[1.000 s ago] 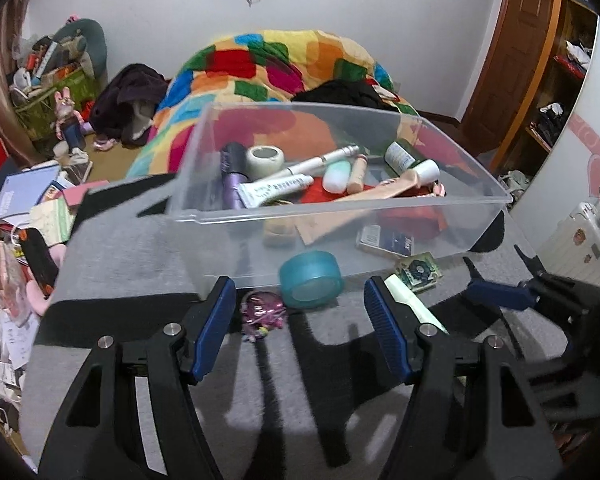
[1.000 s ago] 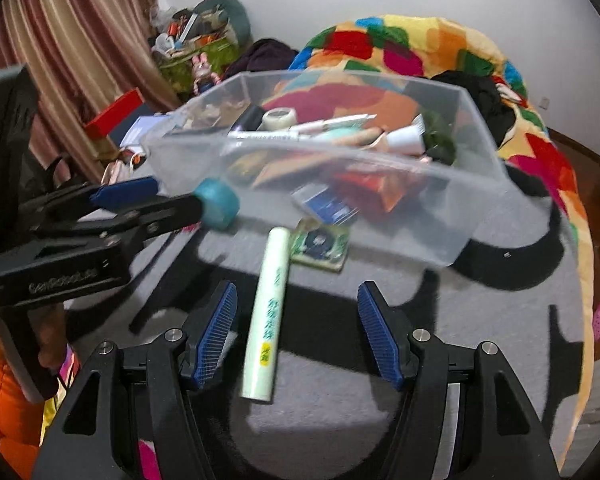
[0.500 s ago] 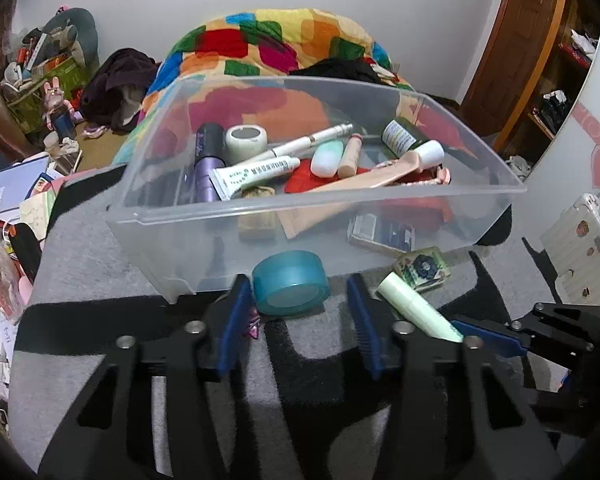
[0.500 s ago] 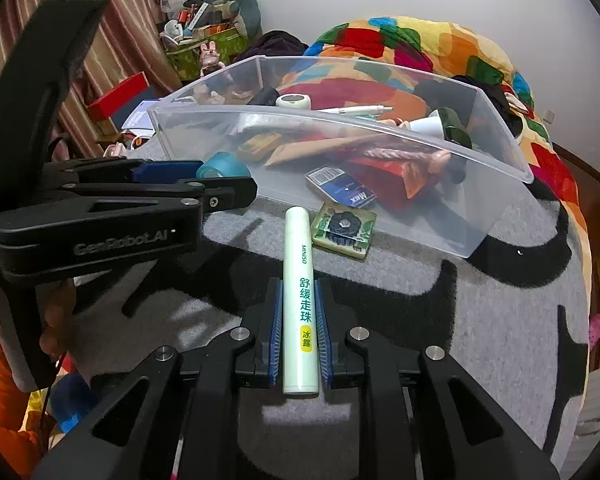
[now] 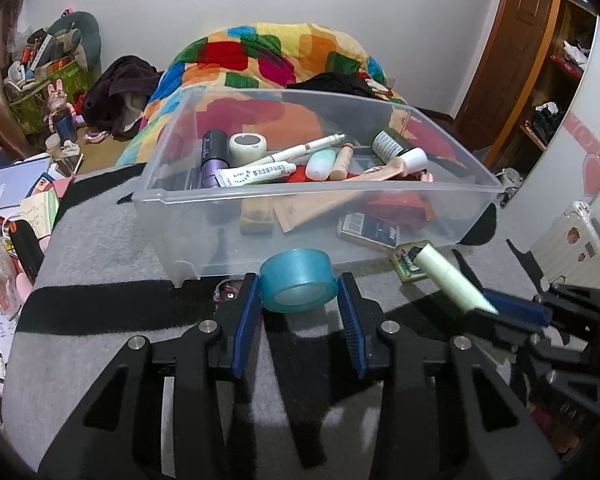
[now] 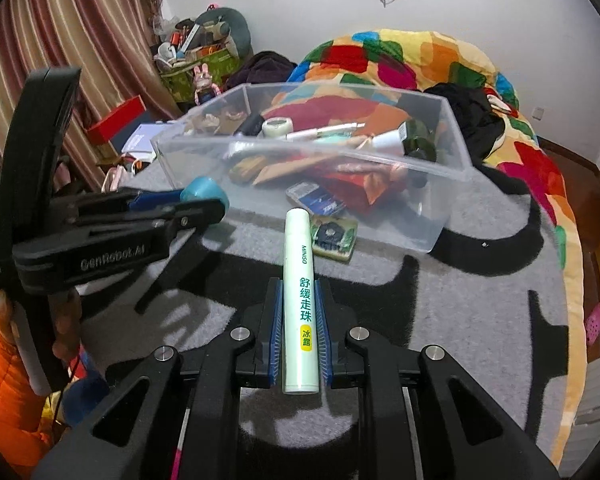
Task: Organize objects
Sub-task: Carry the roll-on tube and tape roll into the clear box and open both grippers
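My left gripper [image 5: 299, 306] is shut on a teal tape roll [image 5: 298, 280] and holds it above the grey rug, just in front of the clear plastic bin [image 5: 320, 196]. My right gripper [image 6: 298, 300] is shut on a pale green MINISO tube [image 6: 299, 292], lifted off the rug and pointing at the bin [image 6: 452, 168]. The bin holds several tubes, bottles and a white tape roll. The tube also shows in the left wrist view [image 5: 450, 276], and the tape roll in the right wrist view [image 6: 204, 192].
A small green square tin [image 6: 334, 236] lies on the rug against the bin's front wall. A small pink trinket [image 5: 226, 290] sits beside the left finger. A colourful quilt [image 6: 420, 60] lies behind the bin. Books and clutter [image 5: 16, 196] crowd the left edge.
Both grippers closed from open: the left on the tape roll, the right on the green tube. Both objects have since been lifted off the rug.
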Demonstrator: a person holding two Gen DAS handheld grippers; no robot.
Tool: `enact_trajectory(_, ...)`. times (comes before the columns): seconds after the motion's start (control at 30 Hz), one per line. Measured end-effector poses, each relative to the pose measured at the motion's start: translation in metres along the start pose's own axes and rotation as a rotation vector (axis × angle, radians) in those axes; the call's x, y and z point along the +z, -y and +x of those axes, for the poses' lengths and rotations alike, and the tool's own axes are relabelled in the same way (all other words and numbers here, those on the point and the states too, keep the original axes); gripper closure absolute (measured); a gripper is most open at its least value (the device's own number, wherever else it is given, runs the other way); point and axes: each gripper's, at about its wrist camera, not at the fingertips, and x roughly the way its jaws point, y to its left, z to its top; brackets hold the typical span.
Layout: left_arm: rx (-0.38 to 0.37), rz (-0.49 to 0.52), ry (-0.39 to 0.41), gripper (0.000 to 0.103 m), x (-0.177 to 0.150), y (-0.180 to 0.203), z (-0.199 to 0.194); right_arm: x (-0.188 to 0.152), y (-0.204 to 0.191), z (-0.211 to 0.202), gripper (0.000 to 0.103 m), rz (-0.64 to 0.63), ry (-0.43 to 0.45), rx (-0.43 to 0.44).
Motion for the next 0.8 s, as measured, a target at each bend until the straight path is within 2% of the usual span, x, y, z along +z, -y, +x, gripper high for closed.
enact_trajectory(0.47,-0.026,-0.022,0.178,0.064,0.021,-0.001,-0.060,0.042,0.001,-0.037,0.089,0.014,0.161,-0.015)
enact_trajectory(0.8,-0.013,-0.066,0.238,0.064,0.042,-0.012,-0.069,0.076,0.008,-0.033,0.089,0.046,0.212,-0.034)
